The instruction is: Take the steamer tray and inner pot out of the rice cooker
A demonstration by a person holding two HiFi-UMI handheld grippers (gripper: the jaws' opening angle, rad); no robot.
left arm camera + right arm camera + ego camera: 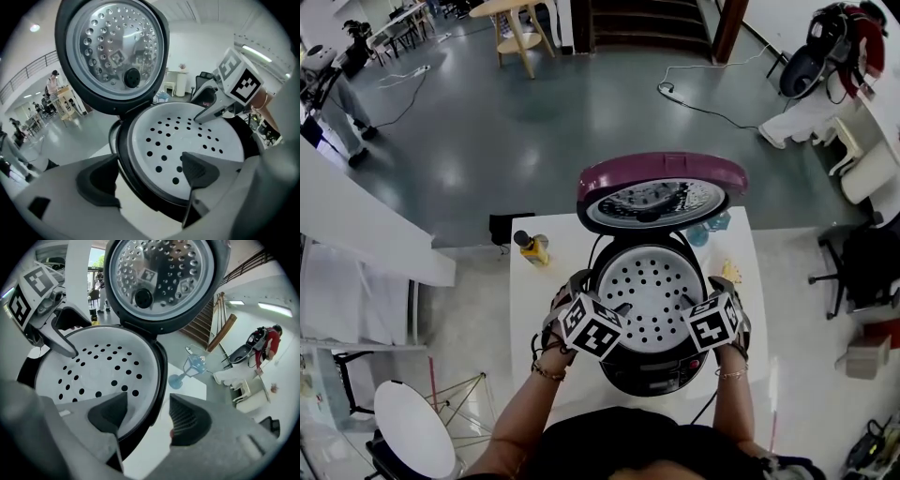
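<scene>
Start of lift: nothing was out of the cooker (649,373) yet.
Your left gripper (150,176) straddled the tray (652,281) at its left rim, jaws spread; your right gripper (147,418) straddled the right rim, also spread, pinching nothing. The pot lay hidden under the tray.
</scene>
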